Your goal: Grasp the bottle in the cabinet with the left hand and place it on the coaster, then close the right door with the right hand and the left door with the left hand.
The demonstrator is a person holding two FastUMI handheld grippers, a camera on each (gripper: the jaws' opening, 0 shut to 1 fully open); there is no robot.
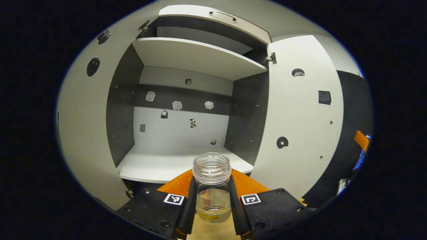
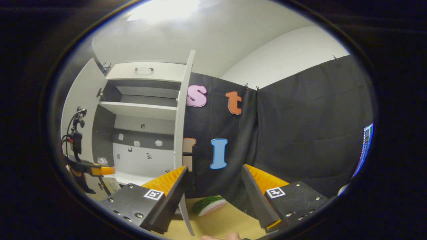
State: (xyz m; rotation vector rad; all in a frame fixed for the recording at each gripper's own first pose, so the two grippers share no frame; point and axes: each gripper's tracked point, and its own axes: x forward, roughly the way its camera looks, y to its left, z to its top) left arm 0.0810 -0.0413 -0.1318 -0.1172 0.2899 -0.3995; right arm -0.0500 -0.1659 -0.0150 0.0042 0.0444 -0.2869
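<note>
No text reads clearly — bottle (image 1: pixel 212 186) neck embossing too small.

In the left gripper view the bottle (image 1: pixel 212 186) stands between the left gripper (image 1: pixel 212 213) fingers, near the cabinet (image 1: pixel 186 100), whose left door (image 1: pixel 86 133) and right door (image 1: pixel 300 116) swing open. In the right gripper view the right gripper (image 2: pixel 213 200) hangs right of the cabinet.

A pale wall (image 2: pixel 233 36) rises behind the booth, lit brightly near the top; black cloth (image 2: pixel 300 133) hangs pinned across the corner below it; a light wooden table (image 2: pixel 227 223) runs along the bottom; at the far right edge a lit screen (image 2: pixel 367 146) glows blue; a watermelon-slice toy (image 2: pixel 209 205) lies on the table by the cloth.
</note>
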